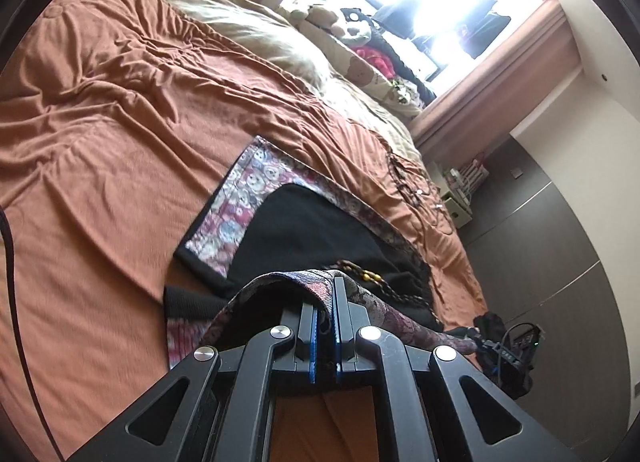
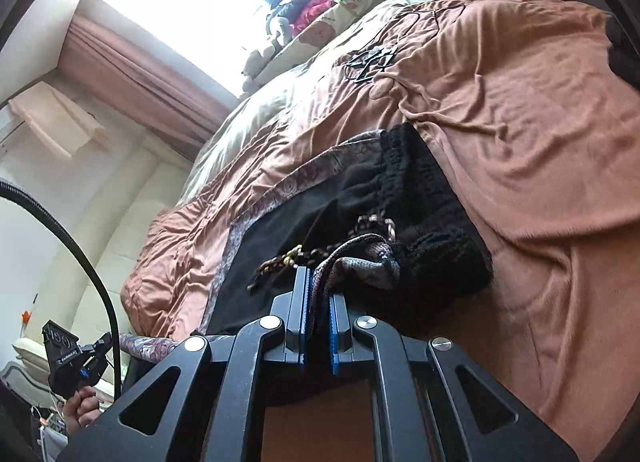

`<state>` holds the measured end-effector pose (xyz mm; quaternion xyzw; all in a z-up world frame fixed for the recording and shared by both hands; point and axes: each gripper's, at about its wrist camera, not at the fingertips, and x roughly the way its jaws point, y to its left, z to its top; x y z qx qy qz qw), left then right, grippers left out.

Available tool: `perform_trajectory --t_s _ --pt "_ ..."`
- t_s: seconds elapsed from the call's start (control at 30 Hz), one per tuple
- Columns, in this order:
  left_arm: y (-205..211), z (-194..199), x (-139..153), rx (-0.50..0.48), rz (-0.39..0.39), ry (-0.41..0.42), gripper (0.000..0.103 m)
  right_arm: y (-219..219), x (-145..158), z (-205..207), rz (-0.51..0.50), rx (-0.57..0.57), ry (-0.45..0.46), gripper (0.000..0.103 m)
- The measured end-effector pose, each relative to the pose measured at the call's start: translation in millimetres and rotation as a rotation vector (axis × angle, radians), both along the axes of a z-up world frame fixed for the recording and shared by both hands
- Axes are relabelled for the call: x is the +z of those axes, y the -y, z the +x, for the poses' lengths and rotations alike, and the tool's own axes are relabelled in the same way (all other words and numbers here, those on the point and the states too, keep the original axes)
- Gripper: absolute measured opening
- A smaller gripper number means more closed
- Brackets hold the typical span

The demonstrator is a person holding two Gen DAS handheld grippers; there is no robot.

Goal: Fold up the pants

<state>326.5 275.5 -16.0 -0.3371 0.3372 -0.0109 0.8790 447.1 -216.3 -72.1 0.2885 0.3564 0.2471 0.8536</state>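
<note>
The pants [image 1: 312, 230] are black with a bear-print patterned border and lie on the orange bed cover [image 1: 104, 134]. My left gripper [image 1: 326, 294] is shut on a patterned edge of the pants and holds it lifted over the black part. My right gripper [image 2: 319, 290] is shut on a bunched patterned fold of the pants [image 2: 360, 198] next to the black elastic waistband [image 2: 424, 190] and a braided drawstring [image 2: 304, 252]. The left gripper also shows at the lower left of the right wrist view [image 2: 78, 358], held by a hand.
Beige pillows [image 1: 256, 30] and stuffed toys [image 1: 340, 18] lie along the window side of the bed. A black cable [image 2: 80, 246] arcs at the left. Dark wardrobe doors [image 1: 560, 230] and a small white cabinet [image 1: 460, 198] stand past the bed's edge.
</note>
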Motion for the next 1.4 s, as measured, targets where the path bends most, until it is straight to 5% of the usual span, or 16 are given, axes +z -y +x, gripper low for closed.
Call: perform_trajectory --t_s 0.6,0.7,0.77,0.8,0.87,1.13,1.4 --pt "-57 118 -80 0.038 0.014 -0.167 0.006 -65 5 99 -0.172 0.016 -0.046 0.008" --pt "-63 128 -90 0.047 0.051 -0.219 0.010 -76 9 105 -0.239 -0.002 -0.047 0.042" --pt "-67 129 -91 0.054 0.078 -0.232 0.040 -81 18 103 -0.243 0.012 -0.013 0.068" --pt "-67 129 -90 0.062 0.109 -0.236 0.047 -82 23 101 -0.258 0.011 0.006 0.071" --pt "-68 127 -87 0.068 0.182 -0.237 0.058 -83 32 95 -0.292 0.025 0.043 0.071" --pt "-56 141 -103 -0.071 0.417 -0.297 0.059 -71 35 82 -0.447 0.050 0.046 0.071" --pt "-47 161 -132 -0.178 0.445 -0.334 0.052 -67 36 88 -0.563 0.049 -0.017 0.071"
